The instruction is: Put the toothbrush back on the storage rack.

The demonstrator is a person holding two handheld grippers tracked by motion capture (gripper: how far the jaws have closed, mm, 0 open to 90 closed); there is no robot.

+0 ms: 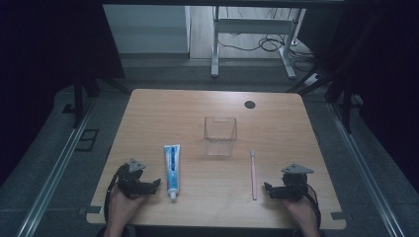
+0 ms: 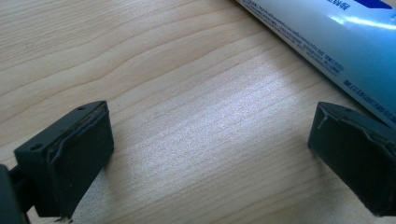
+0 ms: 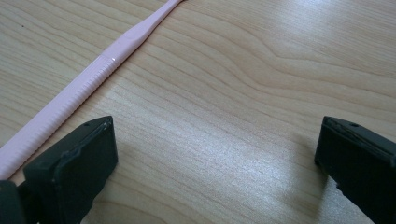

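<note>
The high view looks down on the whole table (image 1: 276,113); both gripper views skim its wood closely.

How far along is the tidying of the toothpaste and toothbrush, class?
Nothing looks done: the clear plastic container stands empty mid-table. The toothpaste tube and pink toothbrush lie flat on the wood. In hand: nothing; the left claw and right claw rest open beside them. Both grasps and placements remain.
</note>
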